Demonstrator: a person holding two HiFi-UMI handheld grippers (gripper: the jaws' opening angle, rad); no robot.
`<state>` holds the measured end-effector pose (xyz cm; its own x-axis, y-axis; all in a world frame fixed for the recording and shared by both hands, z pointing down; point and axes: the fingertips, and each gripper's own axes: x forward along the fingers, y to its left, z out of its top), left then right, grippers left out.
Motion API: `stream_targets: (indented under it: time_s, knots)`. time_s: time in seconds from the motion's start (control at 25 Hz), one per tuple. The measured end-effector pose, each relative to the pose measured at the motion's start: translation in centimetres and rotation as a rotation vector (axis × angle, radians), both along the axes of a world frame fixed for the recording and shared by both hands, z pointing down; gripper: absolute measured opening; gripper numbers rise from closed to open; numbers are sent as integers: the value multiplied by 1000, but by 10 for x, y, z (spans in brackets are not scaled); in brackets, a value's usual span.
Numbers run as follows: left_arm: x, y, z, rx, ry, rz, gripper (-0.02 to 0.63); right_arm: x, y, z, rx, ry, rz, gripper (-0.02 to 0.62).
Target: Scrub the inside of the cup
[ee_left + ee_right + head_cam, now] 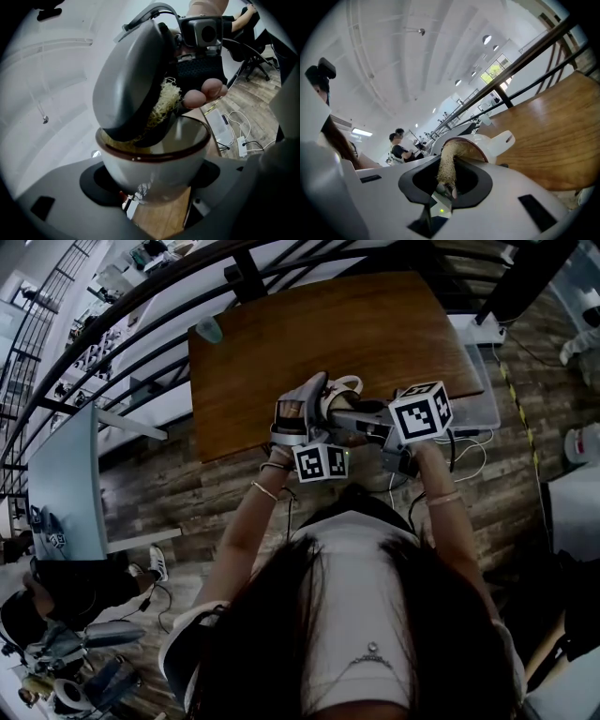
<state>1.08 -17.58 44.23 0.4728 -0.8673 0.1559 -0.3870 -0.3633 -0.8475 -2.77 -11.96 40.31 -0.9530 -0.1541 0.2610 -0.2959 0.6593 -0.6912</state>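
**Scrub under way: slip risk at the cup**

Nearest: holding the cup [154, 159] in the left tool [150, 183], spread wide and bearing on its walls, lifted off the table about the near edge. Pinching the fibrous scrubber [447, 161] in the right tool [446, 190], almost pressed together, with the fibres pushed inside the rim. Risk: with too hard a sideways push, twisting the cup loose and dropping it onto the table [328, 343] beyond.
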Motion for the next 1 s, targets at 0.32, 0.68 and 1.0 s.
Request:
stream_targets:
  time_s: [0.32, 0.68, 1.0]
  knots:
    - [2, 3, 3, -3, -26, 12, 407, -2, 10, 11, 117, 193, -119, 75]
    - [2, 3, 4, -8, -42, 18, 407, -2, 15, 20, 217, 341, -198, 75]
    - [7, 4, 5, -3, -65, 31, 407, 3, 18, 26, 327, 480, -295, 75]
